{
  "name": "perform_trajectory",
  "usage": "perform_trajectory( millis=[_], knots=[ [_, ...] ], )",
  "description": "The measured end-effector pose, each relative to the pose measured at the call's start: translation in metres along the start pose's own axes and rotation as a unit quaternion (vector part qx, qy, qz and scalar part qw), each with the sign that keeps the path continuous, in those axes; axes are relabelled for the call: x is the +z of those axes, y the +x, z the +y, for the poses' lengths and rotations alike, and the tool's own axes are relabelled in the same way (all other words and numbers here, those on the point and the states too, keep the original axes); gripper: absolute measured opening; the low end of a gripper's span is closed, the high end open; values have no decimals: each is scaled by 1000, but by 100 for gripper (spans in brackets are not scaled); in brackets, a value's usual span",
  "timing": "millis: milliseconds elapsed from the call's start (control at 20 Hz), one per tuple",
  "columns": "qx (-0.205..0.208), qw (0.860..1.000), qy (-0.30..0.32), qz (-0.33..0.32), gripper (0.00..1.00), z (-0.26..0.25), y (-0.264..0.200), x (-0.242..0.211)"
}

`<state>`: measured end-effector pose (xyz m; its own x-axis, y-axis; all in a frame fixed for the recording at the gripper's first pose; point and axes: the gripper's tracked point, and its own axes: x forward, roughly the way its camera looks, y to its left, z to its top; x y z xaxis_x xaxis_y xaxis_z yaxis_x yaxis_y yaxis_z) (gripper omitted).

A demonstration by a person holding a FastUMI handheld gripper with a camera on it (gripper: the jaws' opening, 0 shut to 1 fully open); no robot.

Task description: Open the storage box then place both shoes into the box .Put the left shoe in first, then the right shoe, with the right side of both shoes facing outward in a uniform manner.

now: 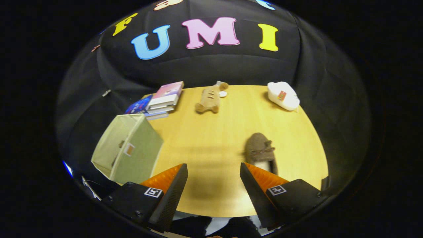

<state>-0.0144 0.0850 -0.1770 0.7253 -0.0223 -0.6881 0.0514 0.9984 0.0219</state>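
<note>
Brown slipper (260,149) lying on the wooden table (211,132), just ahead of one finger.
Gripper (213,178) is hovering spread wide, gripping nothing; green fabric storage box (132,148) is sitting open-topped beside the other finger. Judged: shoe pickup pending; next move needs centring the slipper between the fingers.

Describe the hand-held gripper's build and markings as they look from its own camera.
The hand-held gripper has two wedge-shaped fingers that taper toward their tips, with finely ribbed inner faces. Each finger is mounted on a black, blocky base fixed with small screws. Each base carries a small square white tag printed with a black coded pattern. No cables are visible. The fingers stand apart, over the wooden table.
</note>
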Motion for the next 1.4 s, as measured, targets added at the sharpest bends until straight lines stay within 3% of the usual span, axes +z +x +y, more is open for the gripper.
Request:
perform_trajectory(
  millis=[300,500,700,850,950,1050,1200,1350,1400],
  knots=[
    [-44,998,6,45,99,-106,27,-29],
    [-52,996,-8,77,99,-150,67,-48],
    [-34,993,-19,109,99,-158,109,-66],
    [-16,994,13,111,96,-155,126,-64],
    [-13,994,30,104,87,-157,137,-59],
    [-8,993,49,109,69,-153,143,-61],
    [-6,992,59,112,28,-144,146,-60],
    [-13,993,58,105,20,-146,146,-58],
    [-18,992,61,106,11,-147,145,-60]
  ],
)
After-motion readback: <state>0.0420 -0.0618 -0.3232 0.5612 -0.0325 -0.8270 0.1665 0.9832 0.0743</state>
